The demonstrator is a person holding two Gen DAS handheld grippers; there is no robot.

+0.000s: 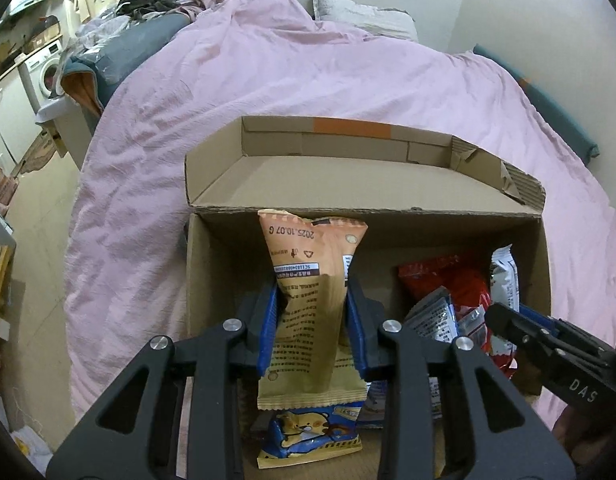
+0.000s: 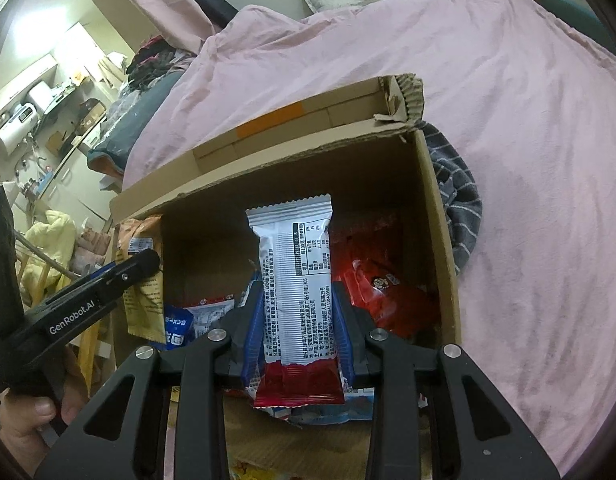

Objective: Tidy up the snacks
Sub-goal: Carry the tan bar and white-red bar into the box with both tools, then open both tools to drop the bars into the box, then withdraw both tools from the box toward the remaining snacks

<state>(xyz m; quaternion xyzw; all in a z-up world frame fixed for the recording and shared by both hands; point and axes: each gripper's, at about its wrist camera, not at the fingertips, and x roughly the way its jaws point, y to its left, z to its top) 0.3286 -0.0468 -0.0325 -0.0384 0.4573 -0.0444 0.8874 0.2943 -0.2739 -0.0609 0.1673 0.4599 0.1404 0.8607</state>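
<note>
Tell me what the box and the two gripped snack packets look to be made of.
Cardboard box: plain brown corrugated board, matte; fluting shows at the torn corner. Tan packet in the left gripper: probably printed plastic film with a fairly dull look and crimped ends. White packet in the right gripper: glossy film, likely foil-lined, serrated seal.

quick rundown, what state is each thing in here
left gripper: shut on the tan-and-orange snack packet
tan-and-orange snack packet: held upright over the box
right gripper: shut on the silver-and-red snack packet
silver-and-red snack packet: held upright over the box
brown cardboard box: open, flap folded back, on the pink bed cover
red snack bag: lying inside the box
</note>
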